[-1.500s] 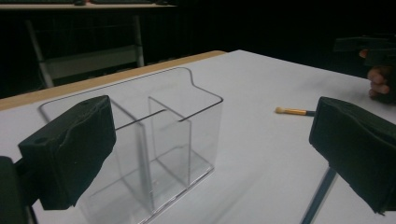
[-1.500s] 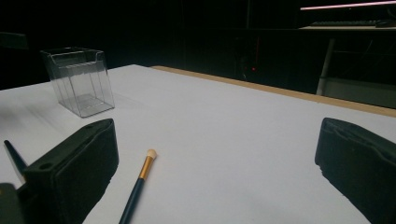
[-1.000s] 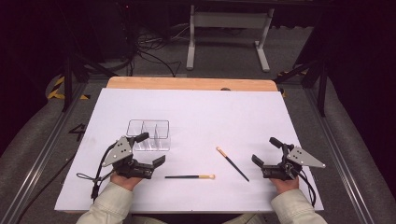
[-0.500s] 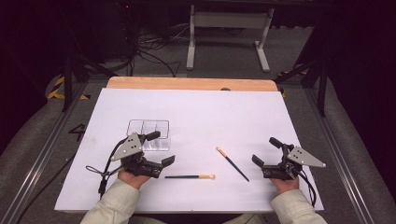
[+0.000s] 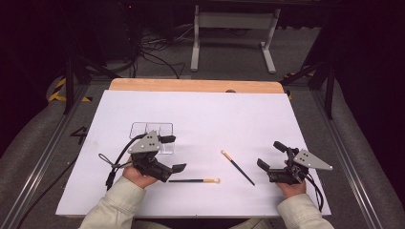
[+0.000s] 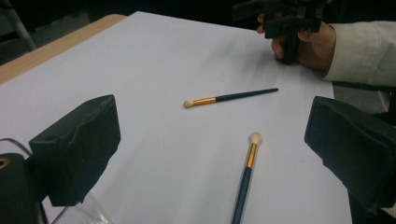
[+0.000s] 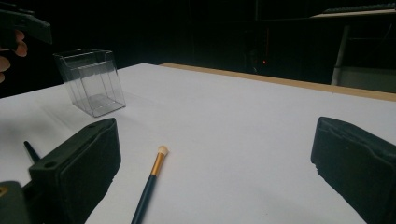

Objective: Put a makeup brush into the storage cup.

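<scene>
Two makeup brushes lie flat on the white table (image 5: 205, 109): the near brush (image 5: 193, 181) is just beside the left gripper (image 5: 173, 153), bristle tip pointing right; the angled brush (image 5: 237, 167) sits between the two hands, closer to the right gripper (image 5: 270, 155), pale tip toward the table's far edge. Both sets of jaws are spread wide and hold nothing. The clear organizer box (image 5: 152, 136) stands behind the left gripper, partly hidden by it. Handling guess: the brushes look light, stiff and thin, with smooth dark handles that will likely roll or skid under a sloppy pinch. Best hold is probably mid-handle or at the gold ferrule (image 6: 252, 155) (not the soft tip, which would squash). With jaws straddling the handle crosswise, the low profile means the pads must come right down to the table. The box looks like thin rigid plastic, probably light, so easy to nudge or tip when loading it.
</scene>
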{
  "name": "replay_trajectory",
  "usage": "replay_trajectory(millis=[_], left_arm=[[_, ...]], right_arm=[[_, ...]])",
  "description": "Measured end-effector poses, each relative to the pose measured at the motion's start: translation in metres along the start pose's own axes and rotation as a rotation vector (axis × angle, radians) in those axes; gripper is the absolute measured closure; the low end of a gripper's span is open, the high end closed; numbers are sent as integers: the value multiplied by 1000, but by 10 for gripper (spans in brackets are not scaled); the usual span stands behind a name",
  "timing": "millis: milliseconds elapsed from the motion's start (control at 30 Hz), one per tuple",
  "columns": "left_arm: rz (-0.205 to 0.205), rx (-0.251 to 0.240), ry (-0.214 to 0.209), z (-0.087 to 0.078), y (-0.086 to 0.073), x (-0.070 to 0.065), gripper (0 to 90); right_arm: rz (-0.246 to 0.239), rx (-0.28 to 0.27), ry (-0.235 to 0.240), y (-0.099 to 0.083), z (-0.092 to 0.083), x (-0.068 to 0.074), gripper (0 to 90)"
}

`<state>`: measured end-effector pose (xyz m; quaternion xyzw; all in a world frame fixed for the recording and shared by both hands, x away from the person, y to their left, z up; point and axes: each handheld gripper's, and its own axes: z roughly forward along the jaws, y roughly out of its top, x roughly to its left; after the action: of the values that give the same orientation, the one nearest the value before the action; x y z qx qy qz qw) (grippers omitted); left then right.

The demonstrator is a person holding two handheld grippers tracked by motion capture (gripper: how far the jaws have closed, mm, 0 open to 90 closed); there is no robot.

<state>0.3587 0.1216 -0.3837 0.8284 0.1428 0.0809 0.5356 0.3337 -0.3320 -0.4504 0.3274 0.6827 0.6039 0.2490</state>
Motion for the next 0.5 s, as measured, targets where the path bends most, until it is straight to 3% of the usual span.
replay_trajectory(millis=[133, 267, 300, 500], left_arm=[[25, 87, -42, 5, 7, 0, 79], [28, 121, -61, 7, 9, 1, 81], [34, 150, -67, 10, 10, 1, 82], [83, 233, -60, 23, 13, -4, 89]], right_arm=[[14, 6, 0, 0, 0, -1, 16], [15, 6, 4, 0, 0, -1, 24], [13, 7, 1, 0, 0, -1, 24], [31, 14, 3, -1, 1, -2, 24]])
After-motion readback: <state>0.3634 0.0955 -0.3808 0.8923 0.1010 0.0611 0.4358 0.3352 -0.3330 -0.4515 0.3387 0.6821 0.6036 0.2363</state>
